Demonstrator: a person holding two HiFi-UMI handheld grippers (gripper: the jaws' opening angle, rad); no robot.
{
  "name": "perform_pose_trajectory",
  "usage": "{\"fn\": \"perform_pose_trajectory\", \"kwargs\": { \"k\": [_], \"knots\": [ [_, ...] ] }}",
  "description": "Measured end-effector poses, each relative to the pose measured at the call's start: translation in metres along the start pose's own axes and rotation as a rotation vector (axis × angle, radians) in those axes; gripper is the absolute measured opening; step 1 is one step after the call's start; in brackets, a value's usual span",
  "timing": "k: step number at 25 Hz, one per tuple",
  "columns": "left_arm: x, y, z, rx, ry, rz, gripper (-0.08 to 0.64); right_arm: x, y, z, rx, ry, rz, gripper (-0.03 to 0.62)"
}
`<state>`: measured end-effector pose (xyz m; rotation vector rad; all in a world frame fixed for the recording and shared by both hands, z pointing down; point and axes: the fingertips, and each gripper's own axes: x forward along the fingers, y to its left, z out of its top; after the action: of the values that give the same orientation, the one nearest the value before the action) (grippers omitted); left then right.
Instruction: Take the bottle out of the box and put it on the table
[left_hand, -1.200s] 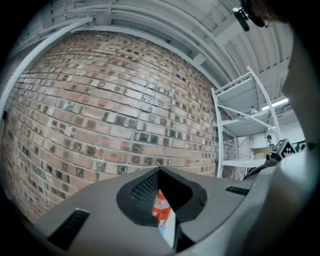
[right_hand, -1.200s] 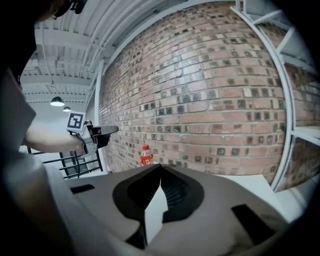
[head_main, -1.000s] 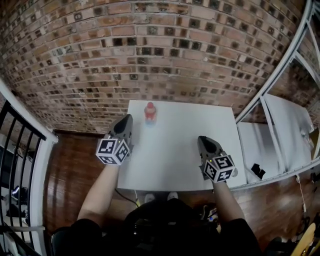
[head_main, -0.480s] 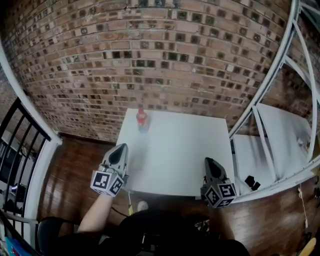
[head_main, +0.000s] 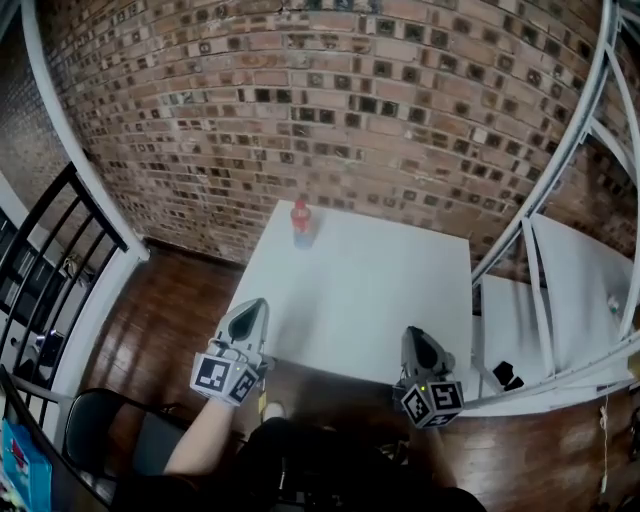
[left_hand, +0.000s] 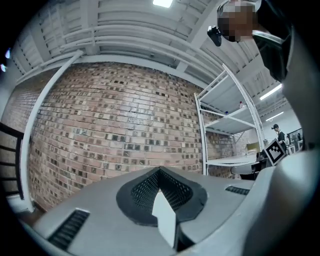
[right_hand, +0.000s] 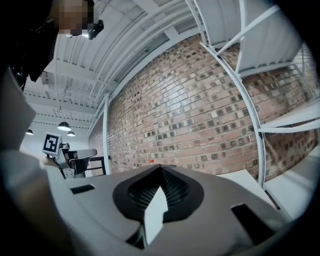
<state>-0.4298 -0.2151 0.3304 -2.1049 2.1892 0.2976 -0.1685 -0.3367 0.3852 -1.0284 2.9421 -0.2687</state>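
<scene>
A clear bottle with a red cap (head_main: 300, 222) stands upright at the far left corner of the white table (head_main: 370, 290). No box shows in any view. My left gripper (head_main: 254, 305) hovers at the table's near left edge, shut with nothing in it, far short of the bottle. My right gripper (head_main: 414, 334) hangs at the near right edge, jaws together and empty. In the left gripper view the left gripper (left_hand: 160, 171) faces only the brick wall. In the right gripper view a small red speck, the bottle's cap (right_hand: 151, 161), shows just past the right gripper (right_hand: 161, 167).
A brick wall (head_main: 330, 110) rises behind the table. A white metal shelf rack (head_main: 560, 290) stands at the right, with a small dark object (head_main: 503, 374) on a low shelf. A black railing (head_main: 60, 260) and a black chair (head_main: 100, 430) are at the left, on a wood floor.
Both grippers have drawn back from over the table to its near edge, the left one furthest. The view has backed away from the table. The bottle has stayed in place.
</scene>
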Motion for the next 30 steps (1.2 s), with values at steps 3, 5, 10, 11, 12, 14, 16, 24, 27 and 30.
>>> {"fn": "perform_pose_trajectory", "kwargs": {
  "k": [3, 5, 10, 11, 12, 14, 16, 24, 27, 30],
  "knots": [
    [-0.005, 0.008, -0.002, -0.022, 0.002, 0.026, 0.003, 0.000, 0.012, 0.000, -0.014, -0.002, 0.005, 0.003],
    [-0.007, 0.013, -0.003, -0.027, 0.010, 0.038, 0.003, 0.000, 0.020, 0.000, -0.016, -0.005, 0.000, 0.003],
    [-0.007, 0.018, -0.007, -0.016, 0.012, 0.013, 0.003, 0.007, 0.033, -0.008, -0.005, -0.005, -0.029, 0.002],
    [-0.007, 0.021, -0.007, -0.013, 0.010, 0.008, 0.003, 0.009, 0.034, -0.009, -0.001, -0.004, -0.031, 0.002],
    [-0.007, 0.023, -0.007, -0.009, 0.011, 0.003, 0.003, 0.012, 0.035, -0.009, 0.006, -0.006, -0.036, 0.002],
    [-0.007, 0.028, -0.008, 0.002, 0.017, -0.011, 0.003, 0.015, 0.034, -0.008, 0.023, -0.015, -0.053, 0.002],
    [-0.005, 0.032, -0.009, 0.008, 0.021, -0.022, 0.003, 0.017, 0.032, -0.006, 0.035, -0.020, -0.072, 0.002],
    [-0.004, 0.048, 0.001, -0.022, 0.004, -0.063, 0.003, 0.024, 0.038, 0.000, 0.034, -0.023, -0.115, 0.002],
    [-0.005, 0.057, 0.000, -0.028, 0.002, -0.060, 0.003, 0.029, 0.045, 0.000, 0.022, -0.019, -0.114, 0.002],
    [-0.007, 0.064, -0.002, -0.037, 0.006, -0.057, 0.003, 0.029, 0.050, -0.002, 0.014, -0.014, -0.116, 0.002]
  ]
}}
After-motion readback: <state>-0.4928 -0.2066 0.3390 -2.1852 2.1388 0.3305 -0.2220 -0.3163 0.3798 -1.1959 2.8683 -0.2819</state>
